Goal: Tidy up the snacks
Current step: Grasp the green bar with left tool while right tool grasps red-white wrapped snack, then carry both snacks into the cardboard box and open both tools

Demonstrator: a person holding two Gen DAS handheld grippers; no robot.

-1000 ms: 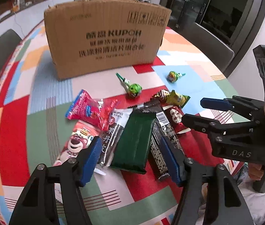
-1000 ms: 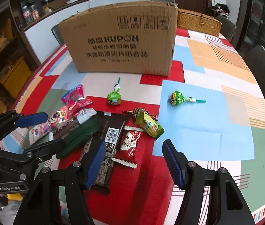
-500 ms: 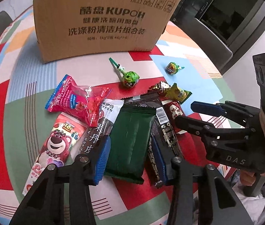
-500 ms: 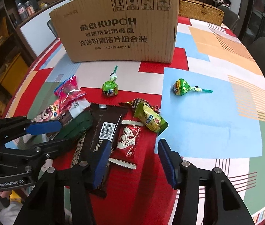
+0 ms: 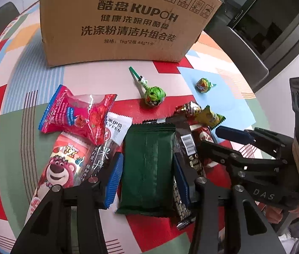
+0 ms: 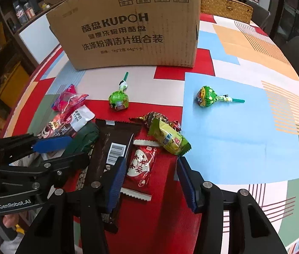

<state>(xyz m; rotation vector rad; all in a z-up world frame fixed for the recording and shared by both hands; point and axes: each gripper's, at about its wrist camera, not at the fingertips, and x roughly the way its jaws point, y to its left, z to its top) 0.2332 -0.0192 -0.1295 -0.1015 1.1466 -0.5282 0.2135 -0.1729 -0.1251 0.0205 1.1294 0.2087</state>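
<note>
A pile of snacks lies on the patchwork tablecloth in front of a cardboard box (image 5: 124,23). My left gripper (image 5: 147,180) points down over a dark green packet (image 5: 147,160). Its blue pads stand along the packet's two long edges, and no squeeze shows. My right gripper (image 6: 151,180) hovers over a small red packet (image 6: 141,167), with a gap left at the right pad. A dark brown bar with a barcode (image 6: 113,144) lies between the two packets. Each gripper also shows in the other's view: the left gripper (image 6: 73,150) and the right gripper (image 5: 209,137).
Two green lollipops (image 6: 118,101) (image 6: 206,96) lie apart nearer the box. A yellow-green candy (image 6: 168,139), a pink packet (image 5: 77,114), a bear-print packet (image 5: 60,165) and a white-and-black packet (image 5: 111,135) crowd the pile. A wicker basket (image 6: 225,6) sits behind the box, and chairs ring the table.
Both grippers have come down closer to the pile and their jaws have narrowed. The snacks and the box have not moved.
</note>
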